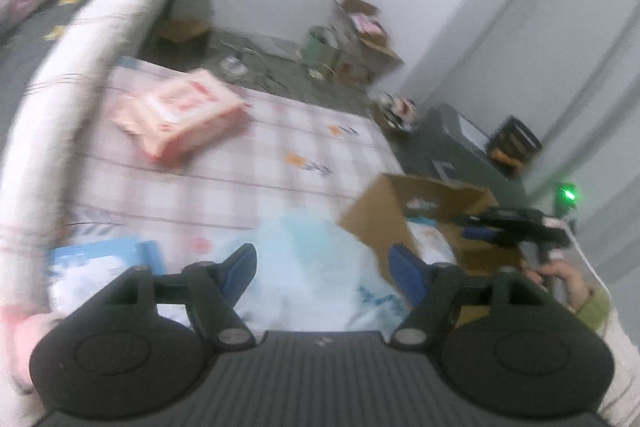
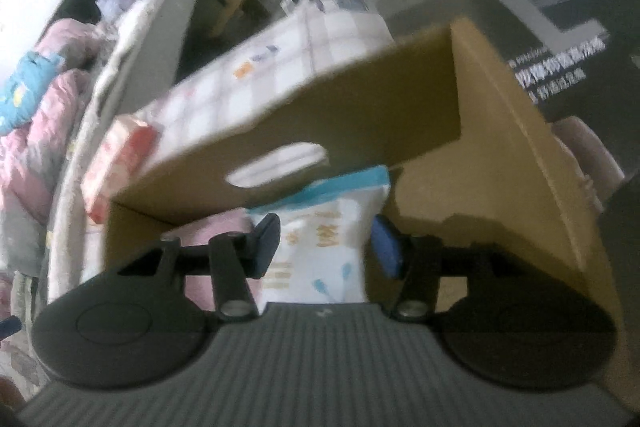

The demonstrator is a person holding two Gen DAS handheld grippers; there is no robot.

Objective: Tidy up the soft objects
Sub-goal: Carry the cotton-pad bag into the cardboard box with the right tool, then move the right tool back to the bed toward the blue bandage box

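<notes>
The checked sheet (image 1: 256,147) fills the middle of the left wrist view, spread flat and running up to the white rolled edge of bedding (image 1: 68,99) that curves down the left side of the frame. In the right wrist view the cardboard box (image 2: 500,163) takes up the centre and right, open at the top, a hand slot cut in its near wall; in the left wrist view it sits at the lower right, on the sheet's edge. Upper centre left on the sheet lies a pink pack (image 1: 180,113), well apart from the box. Low in the left view, a pale blue soft pack (image 1: 304,267) sits just beyond the left gripper (image 1: 322,273), whose jaws stand wide with nothing between the pads; another blue-and-white pack (image 1: 100,267) lies at the lower left. Over in the box, a white pack with a teal edge (image 2: 324,239) stands inside beside something pink, probably another soft pack, though blur makes that hard to call. The right gripper (image 2: 328,245) hangs over it, jaws parted to either side of the pack, the pads apparently clear of it. A hand (image 1: 560,277) grips that tool at the right edge.
</notes>
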